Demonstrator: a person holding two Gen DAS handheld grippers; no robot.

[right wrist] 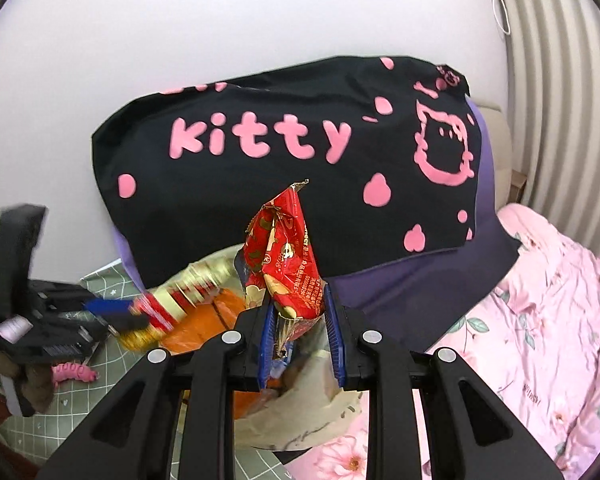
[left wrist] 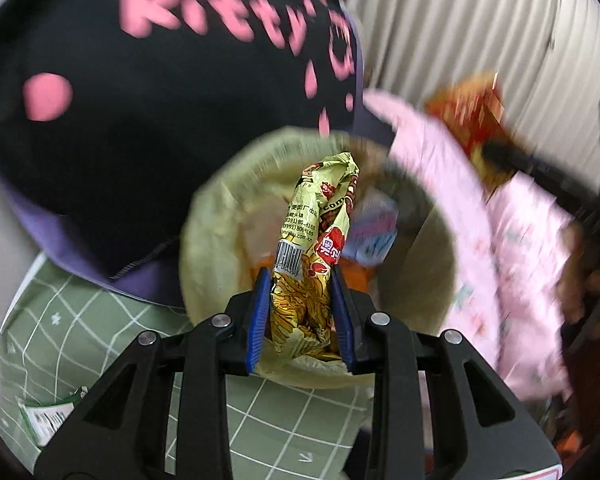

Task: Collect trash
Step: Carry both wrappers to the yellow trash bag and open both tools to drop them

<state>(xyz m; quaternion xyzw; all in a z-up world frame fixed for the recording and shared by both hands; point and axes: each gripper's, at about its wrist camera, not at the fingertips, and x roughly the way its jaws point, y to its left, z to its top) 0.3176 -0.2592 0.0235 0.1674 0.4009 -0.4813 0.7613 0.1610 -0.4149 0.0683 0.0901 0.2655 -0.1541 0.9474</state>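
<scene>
Left wrist view, near to far: we see the left gripper (left wrist: 300, 316) with its blue-padded jaws clamped on the lower end of a crumpled yellow-green foil snack wrapper with a barcode (left wrist: 314, 248). The wrapper's long axis runs straight ahead along the fingers, its free end standing over the open mouth of the round bin lined with a pale yellow-green bag (left wrist: 220, 240). The bin lies directly beyond and beneath the fingertips, and orange and blue-white refuse shows inside it. We judge that this wrapper is placed for release with little further travel.

Beyond the bin, ahead and to the right of this gripper, the crumpled red-and-gold foil wrapper (left wrist: 472, 120) appears blurred, pinched in the other tool above pink floral bedding (left wrist: 520, 248). A black pillow with pink "kitty" lettering (left wrist: 140, 100) lies behind the bin, and a green grid-patterned mat (left wrist: 80, 320) lies below and to the left.

Right wrist view, near to far: the right gripper (right wrist: 300, 324) is closed on the base of the red-and-gold wrapper, whose long axis rises ahead, leaning slightly right. The bin's rim sits just under these jaws and extends to the left, so the opening lies below and left of this gripper. The left gripper enters from the left with its wrapper already over the opening.

We judge the left hand the nearer to the bin's centre; the right needs a short shift leftward over the mouth.
</scene>
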